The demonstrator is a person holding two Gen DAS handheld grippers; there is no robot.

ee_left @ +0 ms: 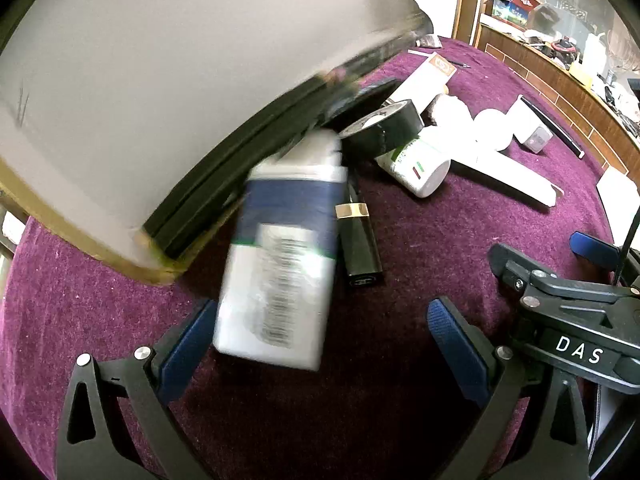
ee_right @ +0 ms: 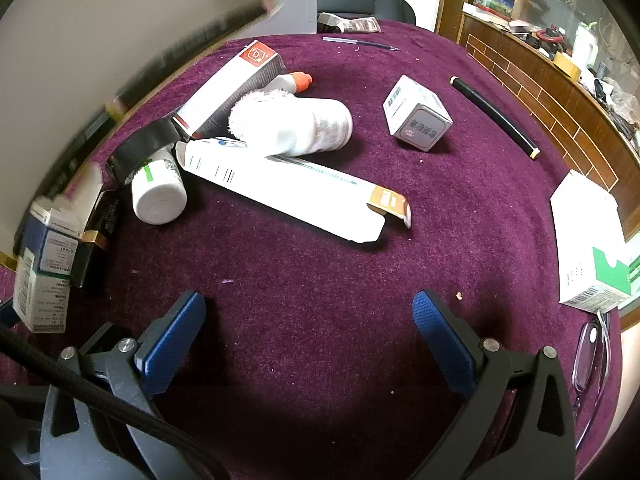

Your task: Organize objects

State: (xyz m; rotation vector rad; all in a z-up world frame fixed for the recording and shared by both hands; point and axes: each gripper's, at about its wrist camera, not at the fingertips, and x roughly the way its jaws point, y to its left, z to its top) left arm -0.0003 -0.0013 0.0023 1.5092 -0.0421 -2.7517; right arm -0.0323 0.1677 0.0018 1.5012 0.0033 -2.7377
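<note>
A white and blue medicine box lies blurred on the purple cloth, its near end between my open left gripper fingers, not clamped. A black lipstick with a gold band lies beside it, with a black tape roll and a white pill bottle behind. My right gripper is open and empty over bare cloth. Ahead of it lie a long white carton, a white bottle, the pill bottle and a small grey-ended box. The medicine box also shows at far left in the right wrist view.
A large grey-white storage box with a black rim stands at left. A red-topped carton, a black pen, a white and green box and glasses lie on the purple table. A wooden counter runs along the right.
</note>
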